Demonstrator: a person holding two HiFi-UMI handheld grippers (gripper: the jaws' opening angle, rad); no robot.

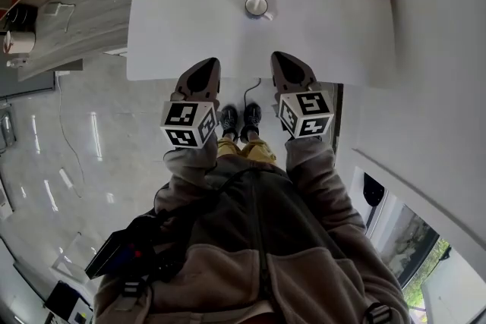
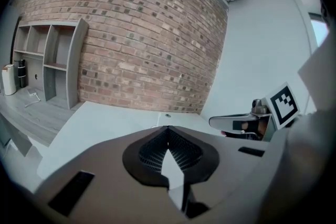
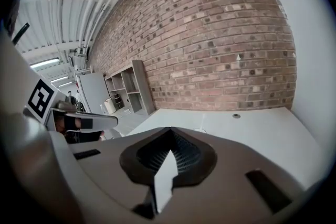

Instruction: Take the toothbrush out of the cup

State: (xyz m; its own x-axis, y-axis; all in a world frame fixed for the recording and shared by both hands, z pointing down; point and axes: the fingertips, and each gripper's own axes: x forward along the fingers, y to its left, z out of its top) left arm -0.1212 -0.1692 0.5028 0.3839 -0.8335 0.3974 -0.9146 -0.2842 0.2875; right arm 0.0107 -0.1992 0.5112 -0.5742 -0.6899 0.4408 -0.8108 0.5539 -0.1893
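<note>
Lower centre of frame: zipped grey-brown fleece jacket (image 1: 304, 262), yellow trousers (image 1: 247, 151), black shoes (image 1: 240, 117); taupe left gripper (image 1: 208, 64) and right gripper (image 1: 281, 57) bear black-and-white marker cubes (image 1: 187, 124).

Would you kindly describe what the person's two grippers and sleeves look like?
Both the left gripper and the right gripper are taupe, tapered shells with black ribbed recesses. Each carries a white cube with black square markers. The person wears grey-brown fleece sleeves.
</note>
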